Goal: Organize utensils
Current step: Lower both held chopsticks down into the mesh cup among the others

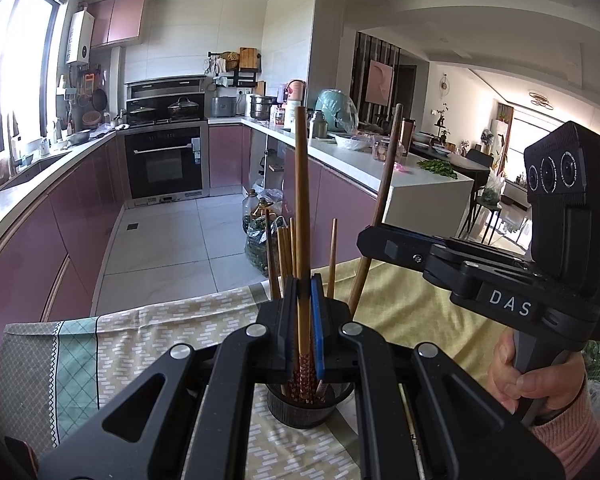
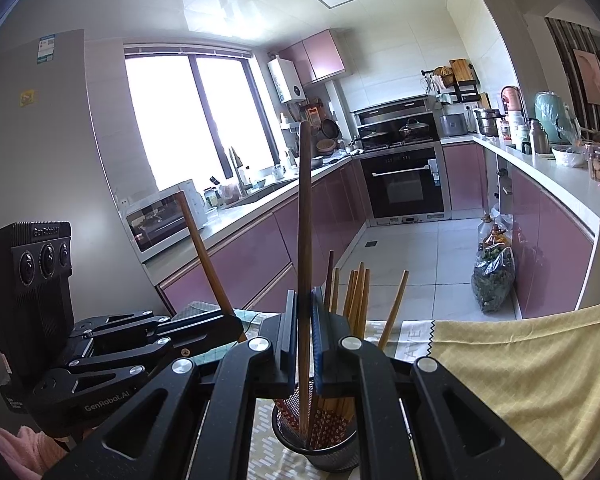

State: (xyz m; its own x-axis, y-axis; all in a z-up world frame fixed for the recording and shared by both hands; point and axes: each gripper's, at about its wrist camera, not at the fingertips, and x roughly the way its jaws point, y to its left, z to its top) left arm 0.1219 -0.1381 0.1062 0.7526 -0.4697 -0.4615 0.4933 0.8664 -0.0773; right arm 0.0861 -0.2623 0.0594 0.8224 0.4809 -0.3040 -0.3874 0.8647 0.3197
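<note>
Two hand-held grippers clamped on chopsticks | left (image 1: 304, 320) light chopstick (image 1: 302, 200) | right (image 2: 304, 328) darker chopstick (image 2: 305, 220) | mesh holder (image 2: 324, 452) seen right view

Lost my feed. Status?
Left gripper shut on light chopstick; right gripper shut on dark chopstick. Both over black holder. Nothing blocking.

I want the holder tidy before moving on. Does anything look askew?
Mostly tidy: chopsticks stand in the black mesh holder. The left gripper and right gripper each pinch a chopstick above the holder. One chopstick leans out to the right, away from the bunch.
</note>
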